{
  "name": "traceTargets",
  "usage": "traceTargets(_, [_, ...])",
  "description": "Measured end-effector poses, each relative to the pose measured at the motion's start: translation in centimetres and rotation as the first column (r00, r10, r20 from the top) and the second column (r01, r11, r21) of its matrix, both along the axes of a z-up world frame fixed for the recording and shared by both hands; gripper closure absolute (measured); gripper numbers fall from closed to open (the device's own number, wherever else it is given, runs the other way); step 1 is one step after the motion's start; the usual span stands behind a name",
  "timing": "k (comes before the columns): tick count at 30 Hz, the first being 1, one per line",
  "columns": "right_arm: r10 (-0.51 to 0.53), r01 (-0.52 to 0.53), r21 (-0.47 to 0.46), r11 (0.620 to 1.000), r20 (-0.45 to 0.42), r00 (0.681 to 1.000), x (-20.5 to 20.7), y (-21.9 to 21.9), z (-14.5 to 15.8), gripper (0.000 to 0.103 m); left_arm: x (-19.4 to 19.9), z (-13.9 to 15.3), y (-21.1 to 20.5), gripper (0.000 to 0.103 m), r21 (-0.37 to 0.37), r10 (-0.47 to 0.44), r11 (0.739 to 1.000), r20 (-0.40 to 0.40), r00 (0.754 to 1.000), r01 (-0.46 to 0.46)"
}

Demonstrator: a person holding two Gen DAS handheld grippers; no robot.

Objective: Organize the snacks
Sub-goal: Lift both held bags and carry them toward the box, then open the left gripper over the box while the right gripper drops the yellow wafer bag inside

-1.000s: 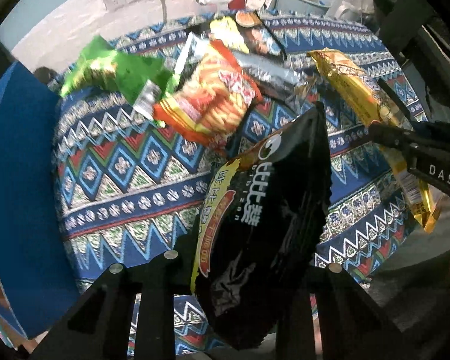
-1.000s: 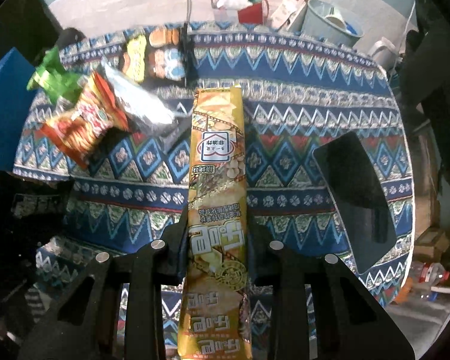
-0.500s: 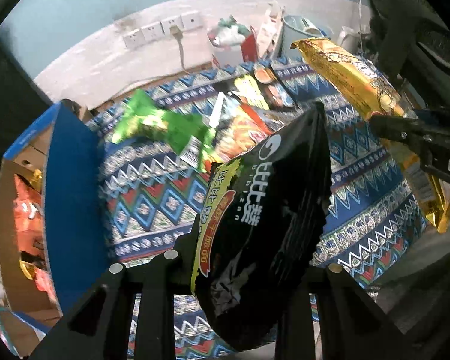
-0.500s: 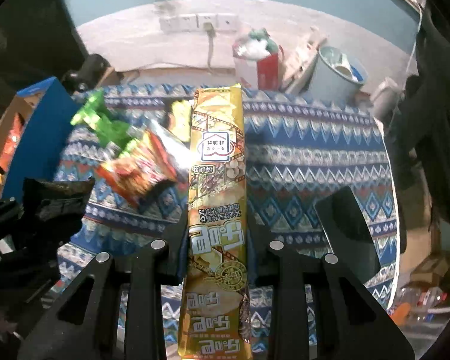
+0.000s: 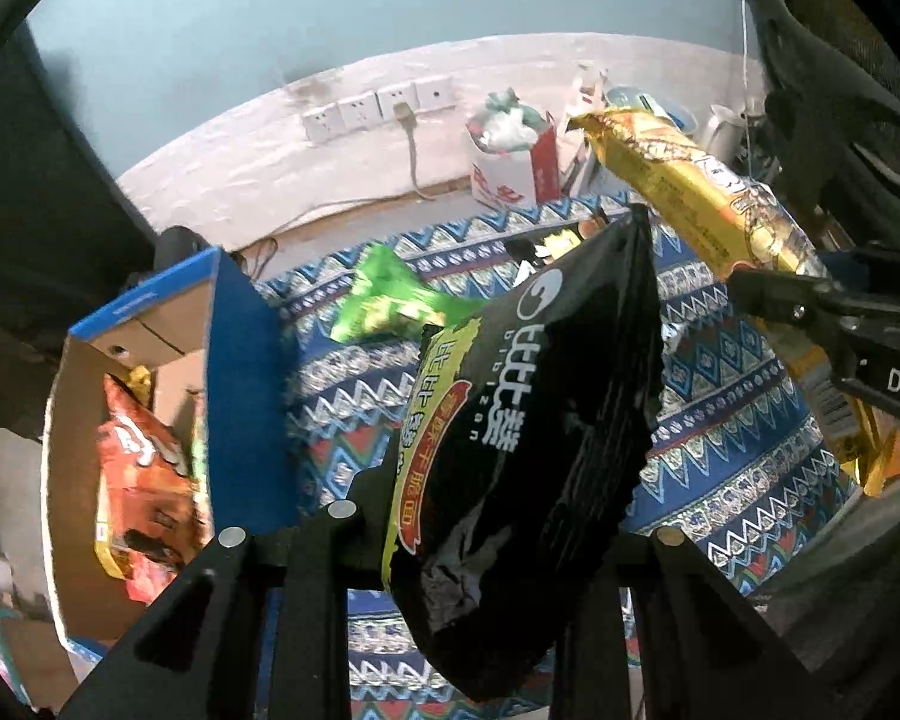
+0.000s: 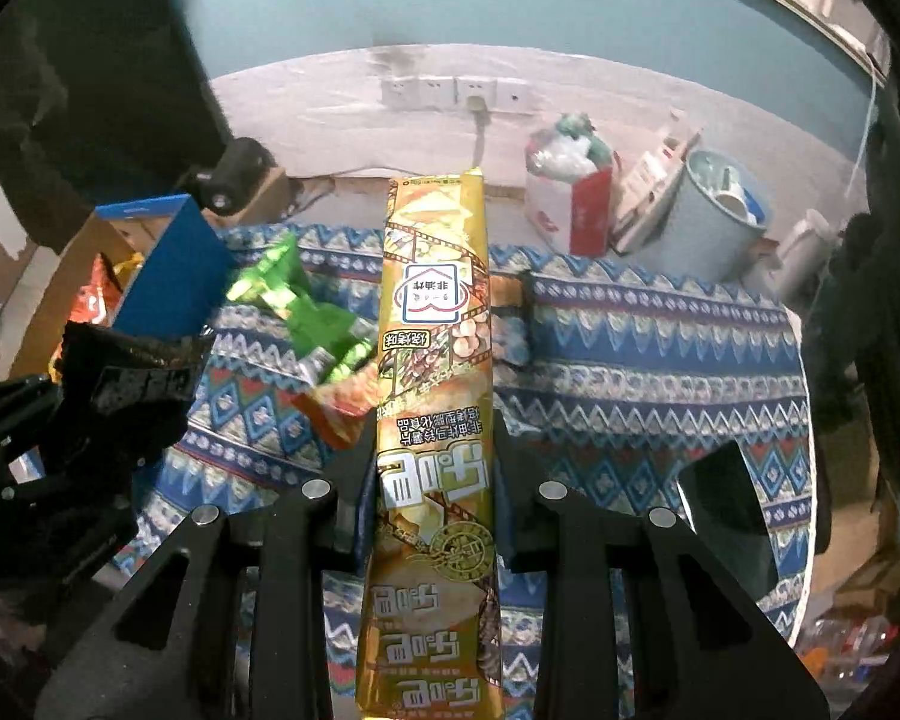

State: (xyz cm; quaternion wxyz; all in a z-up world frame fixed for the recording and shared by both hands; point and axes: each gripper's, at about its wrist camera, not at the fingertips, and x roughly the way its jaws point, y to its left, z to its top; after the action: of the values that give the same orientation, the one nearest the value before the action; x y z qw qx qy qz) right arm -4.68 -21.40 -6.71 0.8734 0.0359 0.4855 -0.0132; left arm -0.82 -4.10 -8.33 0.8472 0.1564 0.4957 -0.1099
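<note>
Two packets were held clear above the surface at once. Nearest, the left gripper [image 5: 498, 546] had its jaws clamped on the lower part of a crinkled black foil snack bag [image 5: 528, 438], which stood tilted up and to the right. The right gripper [image 6: 435, 480] had its jaws closed on a long gold foil packet [image 6: 435, 420] near its middle, the packet pointing straight ahead. Beyond them, a green foil packet [image 6: 297, 309] and an orange one [image 6: 342, 408] lay on the patterned blue cloth-covered surface [image 6: 630, 354]. To the left stood an open blue-sided cardboard box [image 5: 234, 372], already holding an orange bag [image 5: 144, 480]. Judging from this, the step was delivery into that box; the black bag should probably clear the blue wall's top edge before release. Both grippers hung close together, so going one at a time seemed safer.
</note>
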Motion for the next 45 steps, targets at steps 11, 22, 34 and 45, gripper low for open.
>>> traceTargets(11, [0.067, -0.067, 0.000, 0.998, 0.025, 0.997, 2.0, 4.0, 1.4, 0.074, 0.1, 2.1, 3.6, 0.077, -0.022, 0.040, 0.999, 0.054, 0.998, -0.039])
traceTargets(22, [0.135, -0.135, -0.003, 0.991, 0.034, 0.990, 4.0, 8.4, 2.0, 0.074, 0.2, 3.2, 7.5, 0.077, -0.047, 0.099, 0.994, 0.073, 0.992, -0.096])
traceTargets(34, [0.219, -0.219, 0.008, 0.976, 0.028, 0.975, 7.2, 14.4, 2.1, 0.074, 0.6, 3.6, 13.3, 0.077, -0.073, 0.195, 0.979, 0.079, 0.978, -0.190])
traceTargets(45, [0.268, -0.269, 0.043, 0.962, 0.019, 0.963, 10.2, 19.5, 1.7, 0.074, 1.1, 3.5, 19.3, 0.077, -0.100, 0.306, 0.949, 0.067, 0.950, -0.299])
